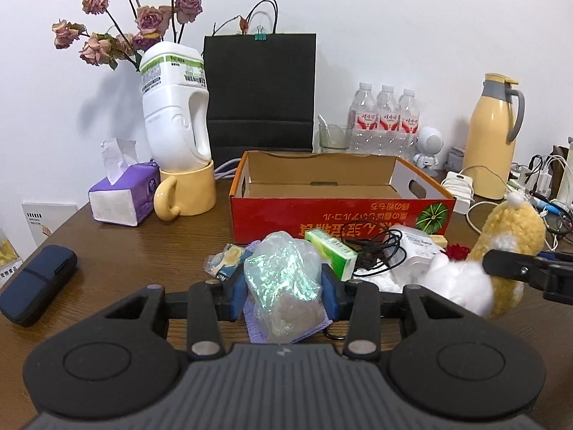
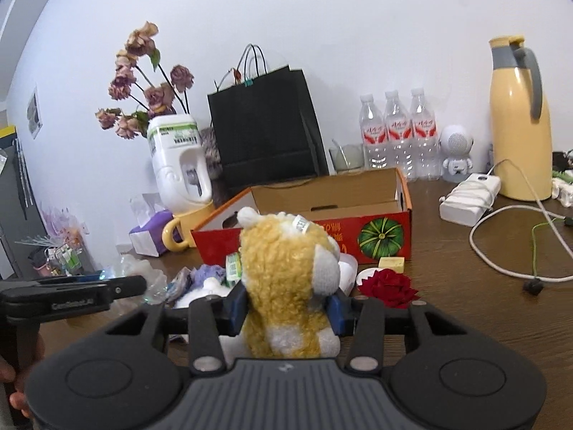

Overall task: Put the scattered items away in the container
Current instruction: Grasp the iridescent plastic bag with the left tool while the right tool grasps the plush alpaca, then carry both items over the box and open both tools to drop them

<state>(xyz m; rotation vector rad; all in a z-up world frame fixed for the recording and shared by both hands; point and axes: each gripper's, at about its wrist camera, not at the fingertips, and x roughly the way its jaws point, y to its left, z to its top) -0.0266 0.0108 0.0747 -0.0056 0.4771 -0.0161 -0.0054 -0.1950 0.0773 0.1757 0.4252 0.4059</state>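
An open red cardboard box [image 1: 336,215] with an empty brown inside stands mid-table; it also shows in the right wrist view [image 2: 379,229]. My left gripper [image 1: 284,292] is shut on a clear iridescent plastic bag [image 1: 283,276] just in front of the box. My right gripper [image 2: 288,310] is shut on a yellow and white plush toy [image 2: 286,268]; the toy shows at the right of the left wrist view [image 1: 508,247]. In front of the box lie a green packet [image 1: 331,249], a black cable [image 1: 376,251], a white container [image 1: 419,247] and a red fabric rose [image 2: 388,286].
Behind the box stand a black paper bag [image 1: 259,93], a white jug of dried roses [image 1: 175,107] on a yellow mug [image 1: 188,193], water bottles [image 1: 385,118] and a yellow thermos [image 1: 496,136]. A purple tissue pack [image 1: 123,193] and dark case [image 1: 37,283] lie left. Chargers and cables [image 2: 501,215] lie right.
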